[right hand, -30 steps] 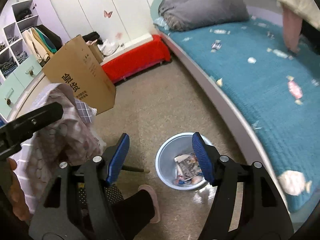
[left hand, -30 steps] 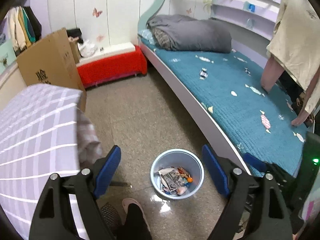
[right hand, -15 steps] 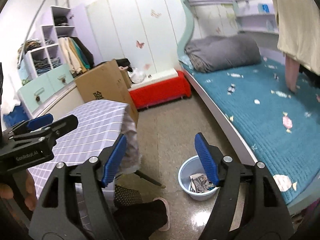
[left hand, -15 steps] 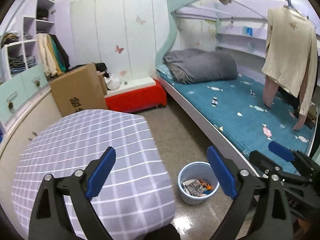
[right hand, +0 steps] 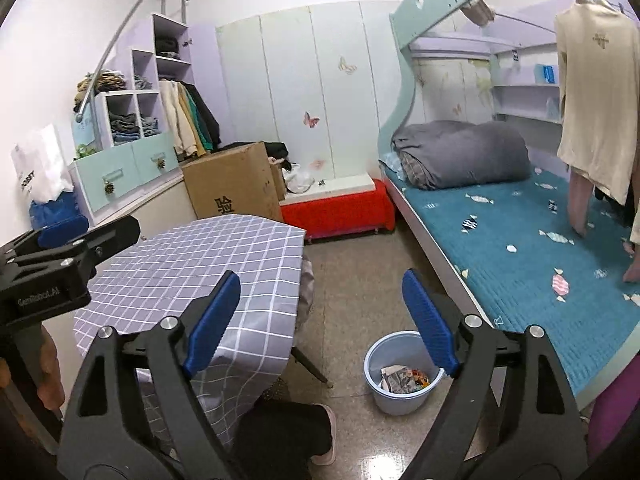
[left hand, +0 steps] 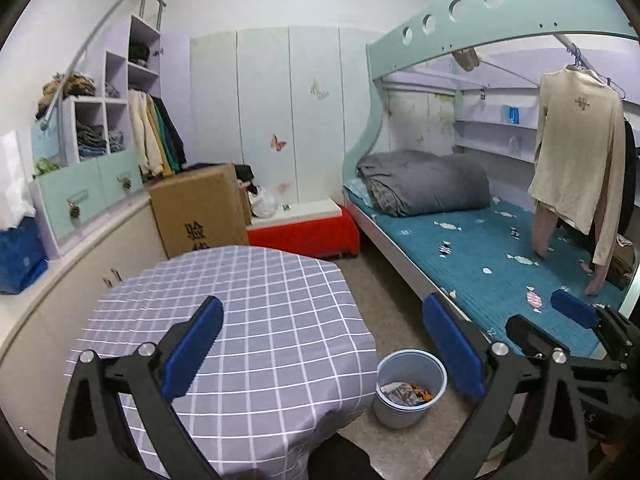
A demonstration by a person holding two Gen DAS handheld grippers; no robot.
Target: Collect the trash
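Both the left gripper (left hand: 320, 354) and the right gripper (right hand: 322, 318) are opening with nothing between the jaws, having risen from over the blue trash bin (left hand: 411, 364), now below them with wrappers inside (right hand: 404, 378); that drop looks finished.

The tablecloth (left hand: 256, 312) is lilac with a white grid, and the bin (right hand: 400, 394) is pale blue. The bed cover (right hand: 520, 248) is teal with scattered candy shapes, the quilt (left hand: 428, 184) grey, the low bench (right hand: 340, 212) bright red, the box (left hand: 200, 216) brown.
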